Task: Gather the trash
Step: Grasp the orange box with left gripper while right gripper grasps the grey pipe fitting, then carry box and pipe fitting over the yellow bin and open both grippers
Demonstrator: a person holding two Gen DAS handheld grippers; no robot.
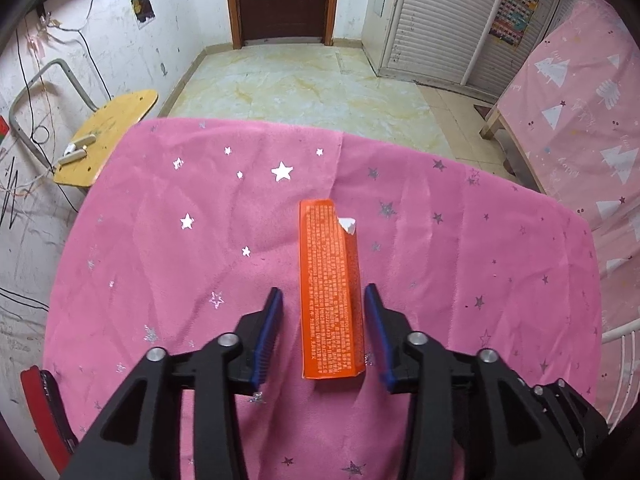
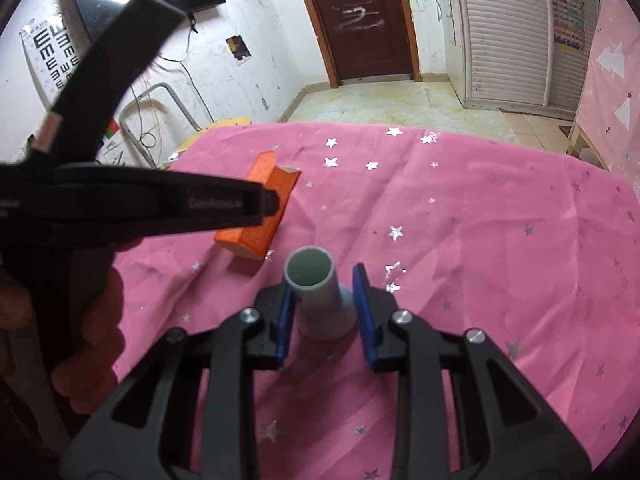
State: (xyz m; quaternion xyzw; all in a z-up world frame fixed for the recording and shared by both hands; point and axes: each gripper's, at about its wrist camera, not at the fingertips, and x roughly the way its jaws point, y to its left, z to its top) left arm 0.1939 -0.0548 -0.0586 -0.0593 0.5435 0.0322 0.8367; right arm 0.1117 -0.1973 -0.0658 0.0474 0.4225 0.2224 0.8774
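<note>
1. On the bench, draped in a pink star-print cloth [image 1: 168,240], an orange carton [image 1: 330,288] lay flat, its long axis running straight away from the left wrist camera, the torn far end pointing toward the door [image 1: 282,0].
2. The left tool [image 1: 324,332] straddled the carton's near end with its jaws spread, released; a gap showed on the left side, while on the right I could not tell whether the pad touched it.
3. In the right wrist view the left tool [image 2: 272,202] reached in level from the left over the carton [image 2: 260,208].
4. A grey tube [image 2: 320,296] stood upright on the cloth, its open mouth up.
5. The right tool [image 2: 324,312] bracketed the tube, jaws apart and not clenched, angled downward from above.
6. A wooden chair [image 1: 108,136] stood beyond the bench's left edge.
</note>
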